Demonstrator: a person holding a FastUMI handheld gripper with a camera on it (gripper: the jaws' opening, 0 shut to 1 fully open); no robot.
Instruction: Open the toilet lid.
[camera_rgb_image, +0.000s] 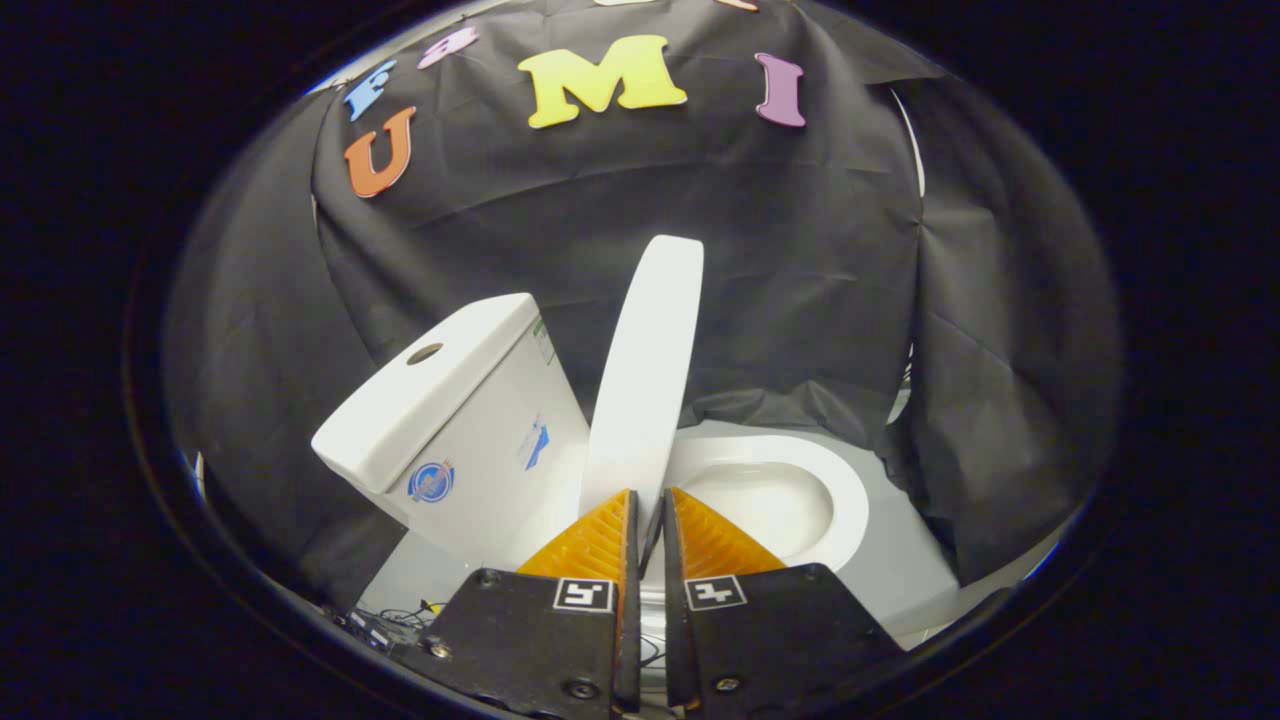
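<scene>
The white ceramic toilet tank (450, 420) with a round hole in its cover stands at the left. Beside it the white plastic toilet lid (645, 370) is raised nearly upright, its lower edge just ahead of the tongs (650, 515), whose orange ribbed fingers (590, 545) are nearly closed, holding nothing. The white open bowl (800, 500) lies to the right.
</scene>
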